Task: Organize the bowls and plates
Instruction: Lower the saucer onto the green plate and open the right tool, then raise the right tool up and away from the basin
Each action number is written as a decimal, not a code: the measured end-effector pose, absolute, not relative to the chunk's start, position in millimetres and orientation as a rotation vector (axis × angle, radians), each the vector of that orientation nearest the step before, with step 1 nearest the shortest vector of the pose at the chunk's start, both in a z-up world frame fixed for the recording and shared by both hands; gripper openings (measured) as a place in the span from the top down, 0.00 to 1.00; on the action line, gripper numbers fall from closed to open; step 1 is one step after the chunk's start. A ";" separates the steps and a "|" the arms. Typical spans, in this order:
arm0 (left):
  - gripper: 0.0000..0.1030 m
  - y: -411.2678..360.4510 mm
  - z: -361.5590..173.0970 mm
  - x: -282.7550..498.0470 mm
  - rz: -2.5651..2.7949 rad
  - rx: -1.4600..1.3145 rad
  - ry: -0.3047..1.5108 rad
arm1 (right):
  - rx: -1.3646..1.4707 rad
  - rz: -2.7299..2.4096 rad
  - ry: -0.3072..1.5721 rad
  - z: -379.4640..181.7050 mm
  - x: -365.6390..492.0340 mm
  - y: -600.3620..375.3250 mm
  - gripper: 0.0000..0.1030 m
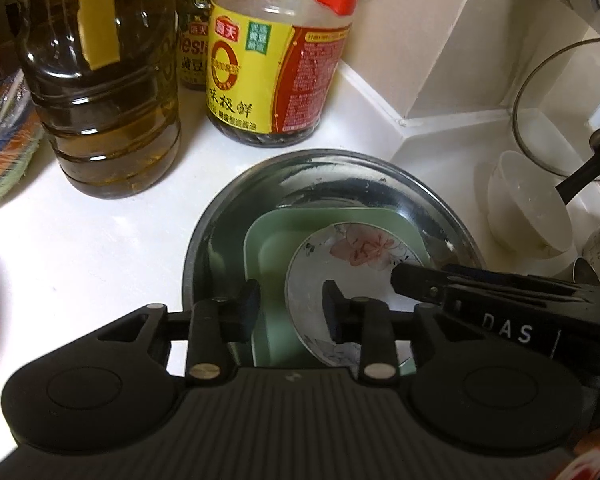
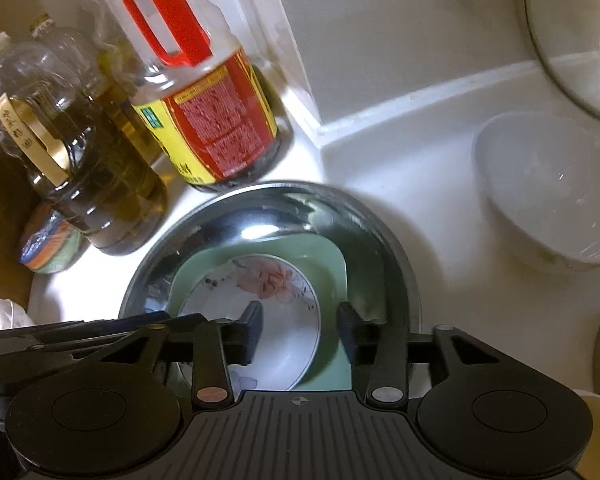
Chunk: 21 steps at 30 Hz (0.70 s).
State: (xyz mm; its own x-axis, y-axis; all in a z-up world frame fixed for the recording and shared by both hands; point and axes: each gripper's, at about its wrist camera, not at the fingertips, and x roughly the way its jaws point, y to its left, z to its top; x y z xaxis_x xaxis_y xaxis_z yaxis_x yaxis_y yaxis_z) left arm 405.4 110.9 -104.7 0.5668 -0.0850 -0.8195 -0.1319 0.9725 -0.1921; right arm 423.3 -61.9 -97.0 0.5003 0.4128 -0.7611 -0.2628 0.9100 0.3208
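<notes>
A: Where's the floral bowl (image 1: pixel 352 264)?
B: Nested in the green dish (image 1: pixel 276 248), which sits in the steel basin (image 1: pixel 340 168) on the white counter (image 1: pixel 100 248).
A: And the tongs?
B: Left gripper (image 1: pixel 290 306) gapes wide, straddling the bowl's left rim. Right gripper (image 2: pixel 300 330) is spread too, astride its right rim. Neither is clamped.
A: Around that?
B: Oil bottle (image 1: pixel 108 92) and soy bottle (image 1: pixel 268 64) just behind; a white bowl (image 2: pixel 548 200) to the right.

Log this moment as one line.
stack: floral bowl in green plate in steel basin | left tongs: open over stack | right tongs: open over bowl | white bowl: apart
</notes>
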 end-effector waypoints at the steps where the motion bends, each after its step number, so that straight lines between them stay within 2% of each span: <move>1: 0.69 111.1 -102.5 404.0 0.025 -0.246 0.966 | 0.172 0.410 0.961 -95.4 422.7 -62.5 0.54; 21: 0.69 117.5 -60.6 359.6 -0.024 -0.231 0.887 | 0.225 0.376 0.856 -52.6 376.6 -75.2 0.48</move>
